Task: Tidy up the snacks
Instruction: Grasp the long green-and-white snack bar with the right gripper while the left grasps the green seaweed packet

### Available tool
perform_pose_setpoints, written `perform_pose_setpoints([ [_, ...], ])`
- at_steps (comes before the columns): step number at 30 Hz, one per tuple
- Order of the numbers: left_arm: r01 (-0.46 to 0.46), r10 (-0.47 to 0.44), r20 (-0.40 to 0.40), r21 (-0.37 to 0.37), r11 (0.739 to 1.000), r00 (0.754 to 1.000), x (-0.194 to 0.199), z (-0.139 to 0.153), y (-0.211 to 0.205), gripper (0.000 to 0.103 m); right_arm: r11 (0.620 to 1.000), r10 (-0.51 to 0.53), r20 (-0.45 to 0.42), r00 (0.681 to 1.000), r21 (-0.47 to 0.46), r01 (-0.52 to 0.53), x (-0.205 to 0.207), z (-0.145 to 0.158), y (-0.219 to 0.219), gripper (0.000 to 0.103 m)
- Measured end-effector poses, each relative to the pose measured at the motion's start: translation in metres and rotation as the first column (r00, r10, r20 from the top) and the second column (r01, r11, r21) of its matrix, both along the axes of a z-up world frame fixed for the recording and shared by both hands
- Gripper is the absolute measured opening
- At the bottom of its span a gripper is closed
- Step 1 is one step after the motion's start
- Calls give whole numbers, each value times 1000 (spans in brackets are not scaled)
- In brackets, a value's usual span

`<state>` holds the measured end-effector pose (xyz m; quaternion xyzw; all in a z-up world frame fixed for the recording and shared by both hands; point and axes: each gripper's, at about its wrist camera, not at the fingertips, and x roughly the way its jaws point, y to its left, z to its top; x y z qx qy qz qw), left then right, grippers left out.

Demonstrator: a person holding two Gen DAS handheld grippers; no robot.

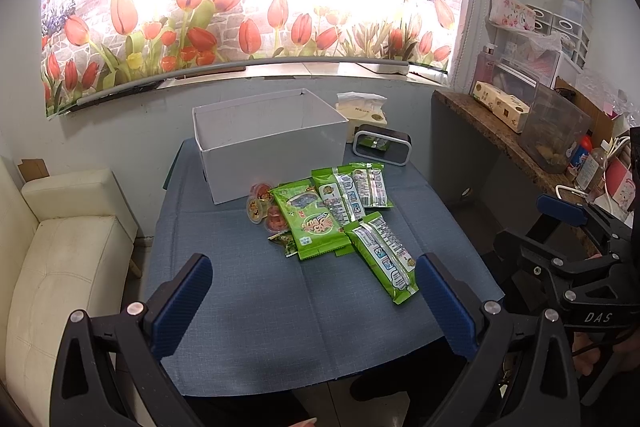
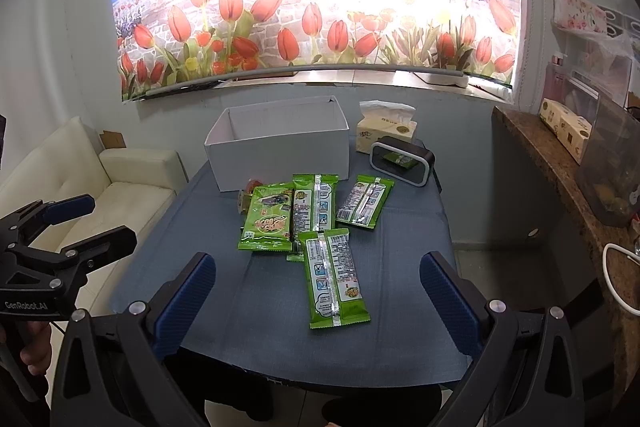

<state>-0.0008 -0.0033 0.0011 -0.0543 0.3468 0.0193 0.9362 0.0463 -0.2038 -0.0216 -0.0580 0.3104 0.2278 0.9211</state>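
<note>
Several green snack packets (image 1: pixel 320 215) (image 2: pixel 296 215) lie in a loose pile mid-table on the blue cloth (image 1: pixel 248 307). One packet (image 2: pixel 335 279) (image 1: pixel 383 259) lies nearest me. Small jelly cups (image 1: pixel 262 205) (image 2: pixel 249 193) sit left of the pile. An open white box (image 1: pixel 268 147) (image 2: pixel 280 143) stands behind, with nothing visible inside. My left gripper (image 1: pixel 314 297) is open and empty above the table's near edge; it also shows in the right wrist view (image 2: pixel 76 223). My right gripper (image 2: pixel 318 297) is open and empty, also seen in the left wrist view (image 1: pixel 532 227).
A tissue box (image 2: pixel 386 131) (image 1: pixel 362 111) and a black-framed clock (image 2: pixel 402 161) (image 1: pixel 382 145) stand right of the white box. A cream sofa (image 1: pixel 60 267) (image 2: pixel 120 187) is on the left. A cluttered stone counter (image 1: pixel 516 147) (image 2: pixel 568 187) runs along the right.
</note>
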Motion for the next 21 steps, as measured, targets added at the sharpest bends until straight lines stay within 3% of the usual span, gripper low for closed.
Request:
perform_pose_setpoints([
  [9,-5,5,0,-2,1000,1000,0,-1,2,103,1000,6,-47,999,-30,-7,18,-20,6,103],
  [16,-17,17,-9,2,1000,1000,-5,-7,7,103,989,26,-183,983,-138,-52,84,-111,31,103],
  [21,-43,43,-27,-3,999,999,-7,-15,17,103,984,6,-256,967,-168,-50,125,-158,39,103],
])
